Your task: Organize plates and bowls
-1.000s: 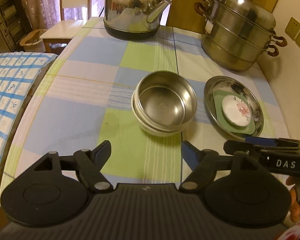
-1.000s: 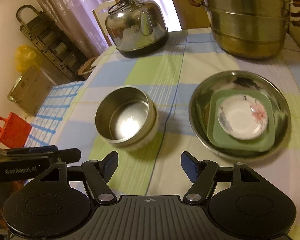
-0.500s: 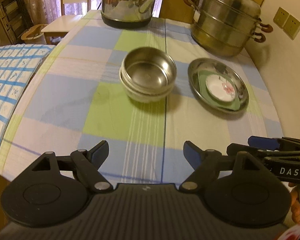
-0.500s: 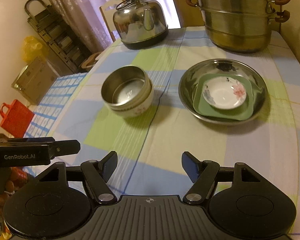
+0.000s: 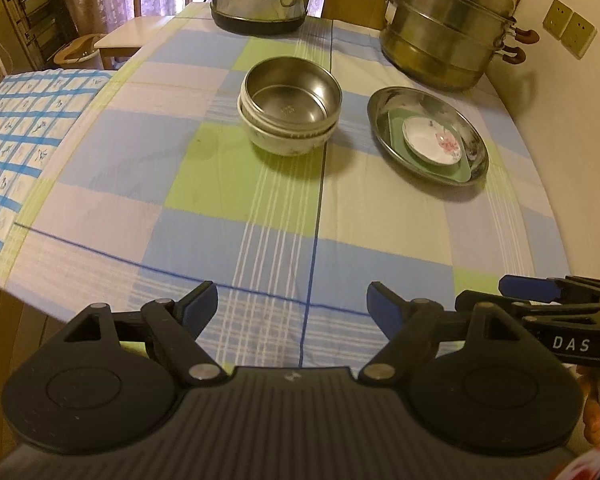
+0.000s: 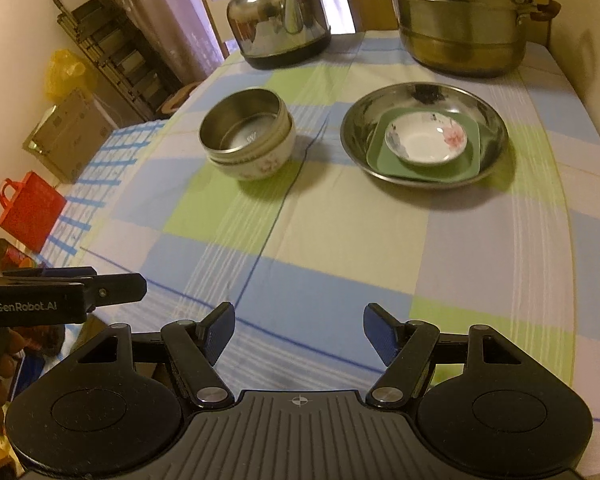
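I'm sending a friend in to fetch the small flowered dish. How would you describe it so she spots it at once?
Find the tall steel steamer pot at the table's far end; before it sits a wide steel plate. Inside lies a green square plate, and on that the small white dish, the only one there with a pink flower.

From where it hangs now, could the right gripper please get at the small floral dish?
Probably yes: the right gripper is open and empty, only bare tablecloth lies ahead, and the floral dish sits uncovered atop the green plate.
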### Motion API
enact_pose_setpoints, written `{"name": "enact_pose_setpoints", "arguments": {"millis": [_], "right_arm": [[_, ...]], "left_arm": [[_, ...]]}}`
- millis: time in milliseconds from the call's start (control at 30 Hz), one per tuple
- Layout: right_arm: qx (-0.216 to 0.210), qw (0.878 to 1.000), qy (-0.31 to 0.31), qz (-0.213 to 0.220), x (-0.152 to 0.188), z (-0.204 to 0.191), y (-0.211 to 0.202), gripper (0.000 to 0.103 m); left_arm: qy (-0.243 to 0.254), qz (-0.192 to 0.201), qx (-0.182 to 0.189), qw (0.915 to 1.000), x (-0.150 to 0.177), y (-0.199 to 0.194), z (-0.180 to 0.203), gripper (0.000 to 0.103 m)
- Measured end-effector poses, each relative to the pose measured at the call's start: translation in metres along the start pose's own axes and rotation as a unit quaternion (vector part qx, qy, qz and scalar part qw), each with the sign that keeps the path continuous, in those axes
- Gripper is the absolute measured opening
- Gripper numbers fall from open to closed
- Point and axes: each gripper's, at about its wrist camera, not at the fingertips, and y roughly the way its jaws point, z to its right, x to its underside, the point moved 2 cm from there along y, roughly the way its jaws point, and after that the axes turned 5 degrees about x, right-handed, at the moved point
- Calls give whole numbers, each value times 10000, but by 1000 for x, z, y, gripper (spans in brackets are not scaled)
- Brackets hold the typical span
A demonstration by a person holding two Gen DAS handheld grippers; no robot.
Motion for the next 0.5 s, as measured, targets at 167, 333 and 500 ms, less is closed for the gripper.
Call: {"name": "enact_pose_setpoints", "arguments": {"millis": [167, 333, 500], "right_arm": [[-27, 10000, -16, -86, 9, 0, -1, 71], [-48, 9999, -13, -129, 13, 1, -2, 71], [-65, 9999, -11, -146, 14, 1, -2, 71]], "left_arm": [[-19, -39, -11, 10000, 10, -3, 4, 80], [-30, -59, -12, 10000, 16, -4, 6, 80], [-34, -71, -2, 10000, 16, -4, 7, 80]]}}
